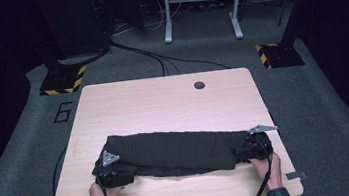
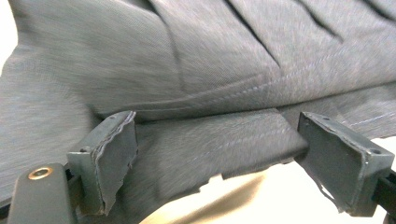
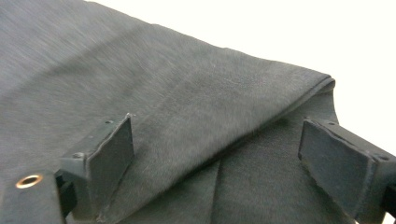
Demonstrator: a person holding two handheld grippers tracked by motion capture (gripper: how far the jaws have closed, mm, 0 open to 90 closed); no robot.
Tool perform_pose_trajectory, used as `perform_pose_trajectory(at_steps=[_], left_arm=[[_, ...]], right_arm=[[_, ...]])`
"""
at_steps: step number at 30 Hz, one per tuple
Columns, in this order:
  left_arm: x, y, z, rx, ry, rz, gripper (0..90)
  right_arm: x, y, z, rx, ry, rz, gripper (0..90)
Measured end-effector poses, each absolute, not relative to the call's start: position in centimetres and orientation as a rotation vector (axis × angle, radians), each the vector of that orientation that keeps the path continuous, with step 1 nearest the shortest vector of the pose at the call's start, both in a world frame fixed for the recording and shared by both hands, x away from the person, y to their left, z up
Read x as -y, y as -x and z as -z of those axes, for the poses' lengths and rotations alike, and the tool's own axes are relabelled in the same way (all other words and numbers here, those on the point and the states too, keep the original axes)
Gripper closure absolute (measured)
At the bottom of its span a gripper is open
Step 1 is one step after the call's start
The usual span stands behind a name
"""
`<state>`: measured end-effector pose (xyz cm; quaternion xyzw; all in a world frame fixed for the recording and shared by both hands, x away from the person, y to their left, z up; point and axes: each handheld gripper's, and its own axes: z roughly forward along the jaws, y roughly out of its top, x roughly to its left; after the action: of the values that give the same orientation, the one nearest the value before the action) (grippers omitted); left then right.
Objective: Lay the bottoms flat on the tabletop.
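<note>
Lying between both released hand-held grippers [image 1: 113,170] [image 1: 252,150], folded dark cloth [image 1: 179,150] on the table [image 1: 162,99].

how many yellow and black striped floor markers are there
2: one striped marker on the floor beyond the table's far left corner, another beyond its far right corner. More may be hidden.

We see a pale wood worktop [image 1: 163,104] with a round hole [image 1: 199,85] near its far edge. It stands on grey carpet [image 1: 325,109]. A figure 6 [image 1: 63,112] is marked on the floor at the left. Two dark posts rest on feet with yellow-black stripes [image 1: 63,83]. Behind stands a grey frame [image 1: 200,4], and black cables [image 1: 157,59] cross the floor. The surroundings are dark.
</note>
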<state>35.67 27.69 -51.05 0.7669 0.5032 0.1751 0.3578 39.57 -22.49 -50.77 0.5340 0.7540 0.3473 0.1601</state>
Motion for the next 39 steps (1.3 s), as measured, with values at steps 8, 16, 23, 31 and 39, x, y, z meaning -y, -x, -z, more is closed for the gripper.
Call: perform_pose_trajectory(at_steps=[8,16,23,31,39], left_arm=[[-30.0,-35.5,49.1,-1.317,-1.909,-0.506,13.1],[-30.9,-38.2,49.7,-1.315,-1.918,-0.448,14.7],[-30.8,-38.8,50.7,-1.26,-1.934,-0.385,35.1],[-30.6,-38.3,51.0,-1.296,-1.98,-0.48,72.7],[-30.6,-37.7,50.5,-1.274,-1.979,-0.523,82.2]], right_arm=[[22.5,-36.4,48.9,-2.1,-1.515,-1.104,12.6],[20.8,-33.8,48.6,-2.123,-1.469,-1.146,15.4],[18.1,-33.4,50.1,-2.204,-1.441,-1.063,28.4],[17.9,-33.0,50.9,-2.206,-1.434,-1.084,63.3],[18.0,-32.5,49.8,-2.171,-1.384,-1.117,69.5]])
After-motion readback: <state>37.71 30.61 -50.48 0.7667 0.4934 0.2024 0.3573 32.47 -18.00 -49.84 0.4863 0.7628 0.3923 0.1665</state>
